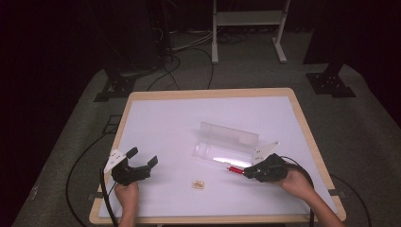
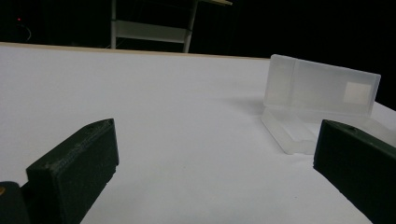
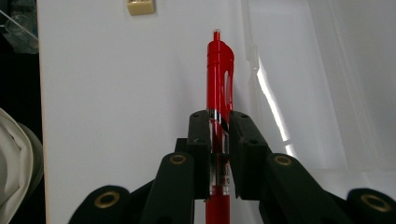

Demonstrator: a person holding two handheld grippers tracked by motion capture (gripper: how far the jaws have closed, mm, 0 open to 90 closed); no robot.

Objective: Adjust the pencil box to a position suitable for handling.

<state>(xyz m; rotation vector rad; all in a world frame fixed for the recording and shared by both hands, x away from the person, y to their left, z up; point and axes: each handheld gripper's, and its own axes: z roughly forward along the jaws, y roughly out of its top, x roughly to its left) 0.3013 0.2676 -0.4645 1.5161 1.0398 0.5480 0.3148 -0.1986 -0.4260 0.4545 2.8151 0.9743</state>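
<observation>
Bystanders on the white bench
A small beige eraser [image 1: 198, 184] lies near the near edge of the bench [image 1: 161, 118]; a white frame stand [image 1: 246, 19] sits beyond the far edge

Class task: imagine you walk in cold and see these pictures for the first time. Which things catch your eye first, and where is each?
The red pen stands out most, clamped between the right tongs at the near right of the white table. Next is the clear plastic case, lying open near the table's middle, just beyond the pen. The left tongs rest open at the near left, and a small tan eraser lies between the two hands.
</observation>
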